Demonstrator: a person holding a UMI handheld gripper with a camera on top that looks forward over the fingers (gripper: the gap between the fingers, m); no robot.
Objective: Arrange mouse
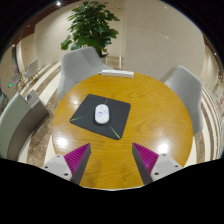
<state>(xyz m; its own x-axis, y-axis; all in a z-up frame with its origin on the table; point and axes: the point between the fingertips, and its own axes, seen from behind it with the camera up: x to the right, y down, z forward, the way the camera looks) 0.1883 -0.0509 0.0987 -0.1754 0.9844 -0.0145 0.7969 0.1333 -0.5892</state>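
A white mouse (102,114) rests on a dark grey mouse pad (102,117) on a round wooden table (150,115). The pad lies a little left of the table's middle, turned at a slight angle. My gripper (112,157) is open and empty, its two fingers with magenta pads (77,157) spread wide over the near part of the table. The mouse and its pad lie beyond the fingers, well apart from them.
Grey chairs stand around the table: one at the left (20,120), one at the far left (80,65), one at the far right (182,82). A white flat object (117,73) lies at the table's far edge. A green plant (90,25) stands behind.
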